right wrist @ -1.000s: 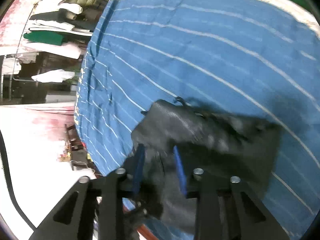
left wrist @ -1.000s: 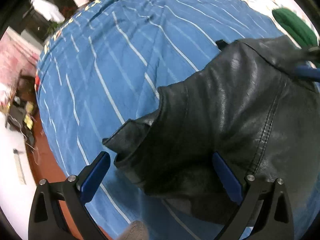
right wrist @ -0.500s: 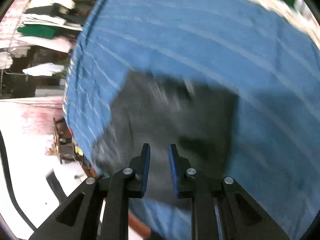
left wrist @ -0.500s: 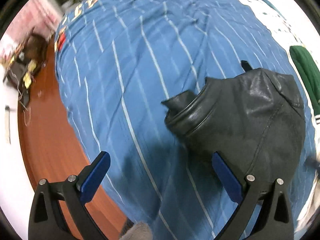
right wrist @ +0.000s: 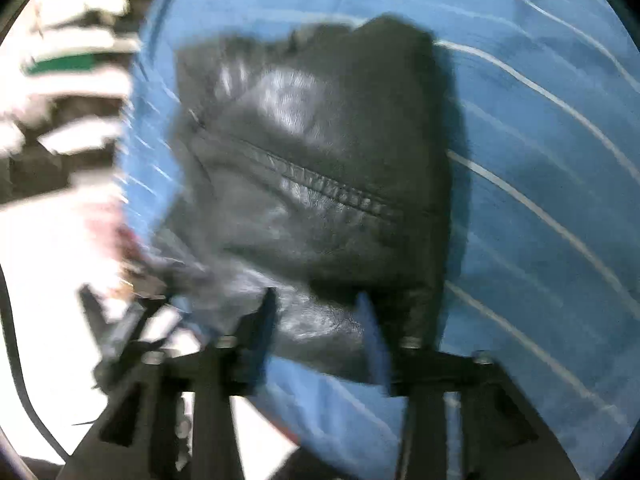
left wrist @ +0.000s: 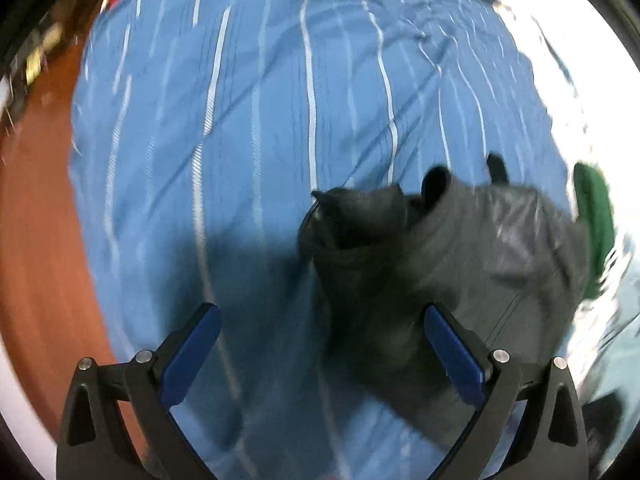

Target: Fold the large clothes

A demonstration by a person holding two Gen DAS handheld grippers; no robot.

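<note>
Now both tools are clear of the black leather jacket [right wrist: 316,168], which lies as a compact folded bundle on the blue striped sheet [left wrist: 248,128] covering the surface. A second ago the right tool [right wrist: 316,320] was pinched shut on a fold of the leather; half a second ago its fingers stood nearly together with nothing between them, and now they are parted, with the near edge of the bundle showing in the gap but not clamped. The left tool [left wrist: 320,344] has its jaws spread wide and empty, as in both earlier views, and the bundle now sits further ahead of it and to its right, with a cuff or collar end poking up at the far side.

So the jacket has been let go and set down, and the cameras have drawn back from it. The blur in both views suggests the hands are moving off. My judgement is that this fold is finished, or nearly so; what may remain is tidying the loose end that sticks up. A green garment [left wrist: 596,224] lies just beyond the bundle at the sheet's edge.
</note>
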